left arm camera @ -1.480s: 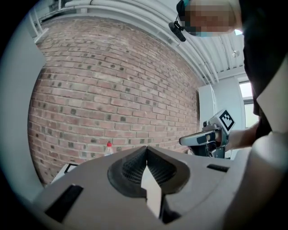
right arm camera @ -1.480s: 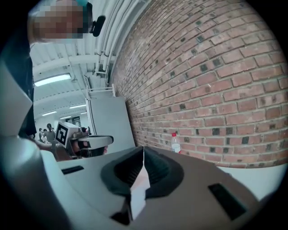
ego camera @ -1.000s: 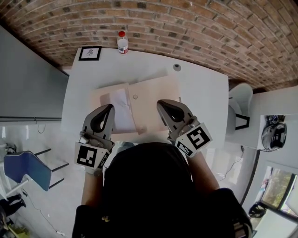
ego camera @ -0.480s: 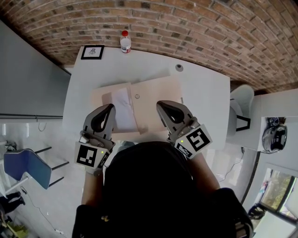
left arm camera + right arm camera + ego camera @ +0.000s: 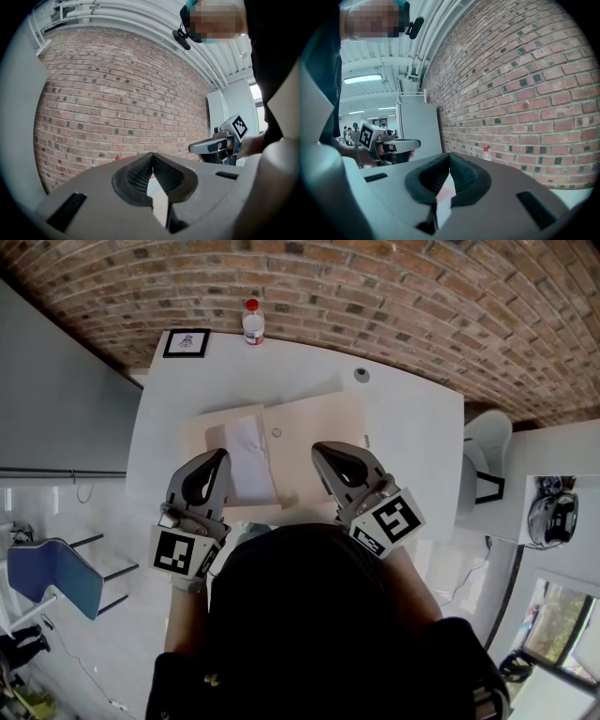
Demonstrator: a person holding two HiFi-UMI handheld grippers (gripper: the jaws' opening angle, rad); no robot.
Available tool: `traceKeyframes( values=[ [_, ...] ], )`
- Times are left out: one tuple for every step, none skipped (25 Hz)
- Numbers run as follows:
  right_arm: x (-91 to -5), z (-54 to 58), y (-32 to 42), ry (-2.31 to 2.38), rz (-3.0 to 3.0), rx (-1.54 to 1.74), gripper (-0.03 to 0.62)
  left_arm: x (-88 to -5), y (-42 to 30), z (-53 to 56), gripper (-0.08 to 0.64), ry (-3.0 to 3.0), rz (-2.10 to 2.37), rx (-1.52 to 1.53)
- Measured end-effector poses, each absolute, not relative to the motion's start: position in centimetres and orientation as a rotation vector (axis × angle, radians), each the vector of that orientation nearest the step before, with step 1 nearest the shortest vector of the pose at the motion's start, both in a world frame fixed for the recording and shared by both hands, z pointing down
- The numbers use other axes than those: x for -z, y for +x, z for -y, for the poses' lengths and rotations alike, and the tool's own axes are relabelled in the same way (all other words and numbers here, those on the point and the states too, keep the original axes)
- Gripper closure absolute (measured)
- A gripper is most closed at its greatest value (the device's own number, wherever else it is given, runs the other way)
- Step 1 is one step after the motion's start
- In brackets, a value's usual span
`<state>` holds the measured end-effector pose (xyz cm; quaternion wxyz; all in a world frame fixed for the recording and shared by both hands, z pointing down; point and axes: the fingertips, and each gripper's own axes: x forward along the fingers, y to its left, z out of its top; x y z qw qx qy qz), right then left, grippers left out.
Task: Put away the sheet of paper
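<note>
A white sheet of paper (image 5: 246, 457) lies on the left half of an open beige folder (image 5: 314, 432) on the white table (image 5: 412, 442). My left gripper (image 5: 223, 457) hovers over the folder's near left part, its tip above the sheet's left edge. My right gripper (image 5: 319, 448) hovers over the folder's near right part. Both are held level and point toward the brick wall. In the left gripper view the jaws (image 5: 152, 157) meet with nothing between them. The right gripper view shows the same: jaws (image 5: 449, 157) shut and empty.
A clear bottle with a red cap (image 5: 252, 322) and a small black-framed picture (image 5: 187, 342) stand at the table's far edge by the brick wall. A small round grey object (image 5: 361, 375) sits at the far right. A blue chair (image 5: 52, 579) stands left of the table.
The table has slid slightly down in the head view as the head moved. Both grippers stay almost where they were, shut.
</note>
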<state>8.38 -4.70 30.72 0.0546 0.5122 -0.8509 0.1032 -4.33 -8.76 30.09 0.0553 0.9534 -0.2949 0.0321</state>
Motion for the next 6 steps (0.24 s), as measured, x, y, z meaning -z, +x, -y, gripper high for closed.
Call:
traceKeyframes(
  values=[
    [-30.79, 4.68, 8.36, 1.555, 2.583, -0.316, 0.581, -30.12, -4.36, 8.75, 0.555, 2.893, 0.896, -0.098],
    [-30.85, 4.66, 8.35, 1.555, 2.583, -0.320, 0.581, -30.17, -4.39, 8.73, 0.555, 2.891, 0.896, -0.098],
    [-30.89, 4.65, 8.35, 1.555, 2.583, -0.322, 0.581, -30.23, -4.41, 8.71, 0.555, 2.889, 0.896, -0.100],
    [-30.92, 4.63, 8.36, 1.556, 2.584, -0.325, 0.581, -30.30, -4.42, 8.68, 0.555, 2.887, 0.896, -0.102],
    [-30.95, 4.62, 8.38, 1.557, 2.584, -0.326, 0.581, -30.37, -4.42, 8.66, 0.555, 2.885, 0.896, -0.105],
    [-30.97, 4.61, 8.41, 1.559, 2.584, -0.328, 0.581, -30.44, -4.42, 8.65, 0.555, 2.884, 0.895, -0.107]
  ],
)
